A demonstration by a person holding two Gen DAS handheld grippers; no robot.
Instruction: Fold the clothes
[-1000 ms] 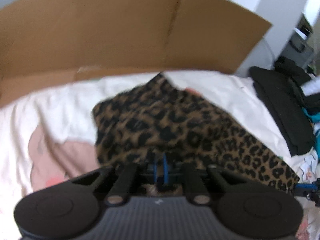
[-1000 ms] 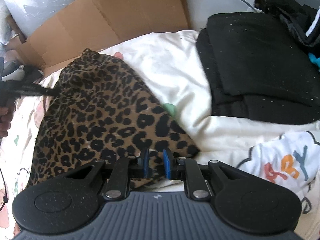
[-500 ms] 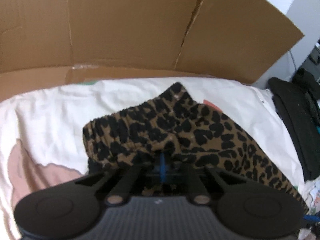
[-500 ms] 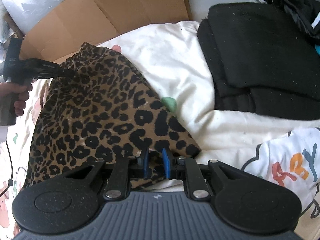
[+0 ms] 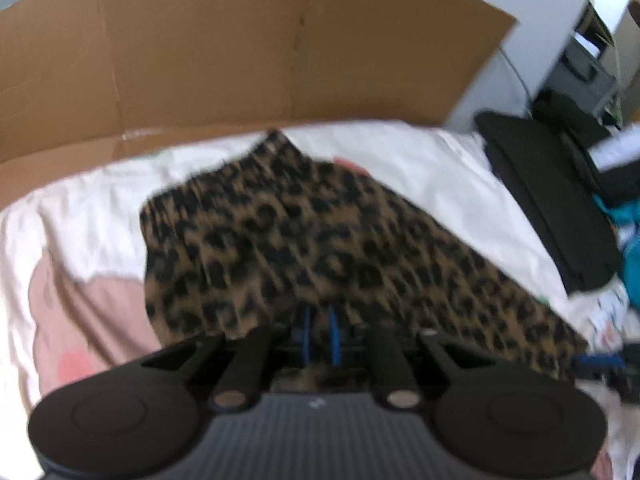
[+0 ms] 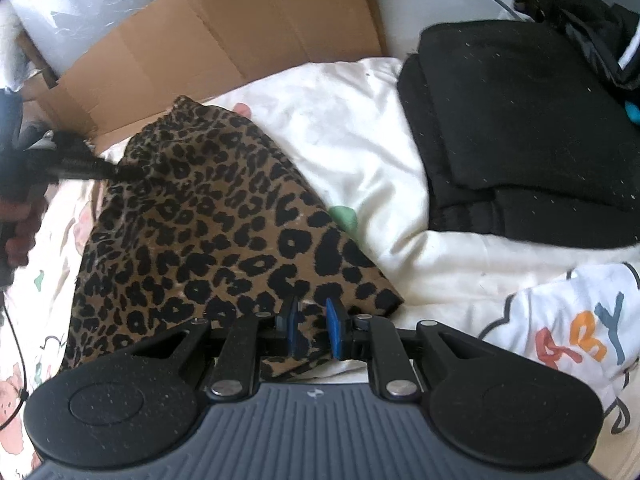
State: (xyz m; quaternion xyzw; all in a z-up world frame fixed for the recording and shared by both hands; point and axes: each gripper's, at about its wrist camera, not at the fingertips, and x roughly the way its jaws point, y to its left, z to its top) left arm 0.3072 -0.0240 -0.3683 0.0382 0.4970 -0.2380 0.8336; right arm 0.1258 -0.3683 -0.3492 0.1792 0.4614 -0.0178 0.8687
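A leopard-print garment lies spread on the white bedsheet, gathered waistband towards the cardboard. My left gripper has the waistband edge bunched between its blue pads, and its jaws are opening. The right wrist view shows the left gripper reaching in from the left, cloth drawn up to its tips. My right gripper is shut on the near hem corner, fabric showing between its pads. In the blurred left wrist view the garment slopes down right to the right gripper.
A flattened cardboard box stands along the far side of the bed. A stack of folded black clothes lies at the right. A white shirt with coloured letters is at the near right. A person's hand holds the left gripper's handle.
The left gripper went towards the cardboard with the waistband, then came back a little, and its pads have parted slightly. The right gripper has stayed still on the hem.
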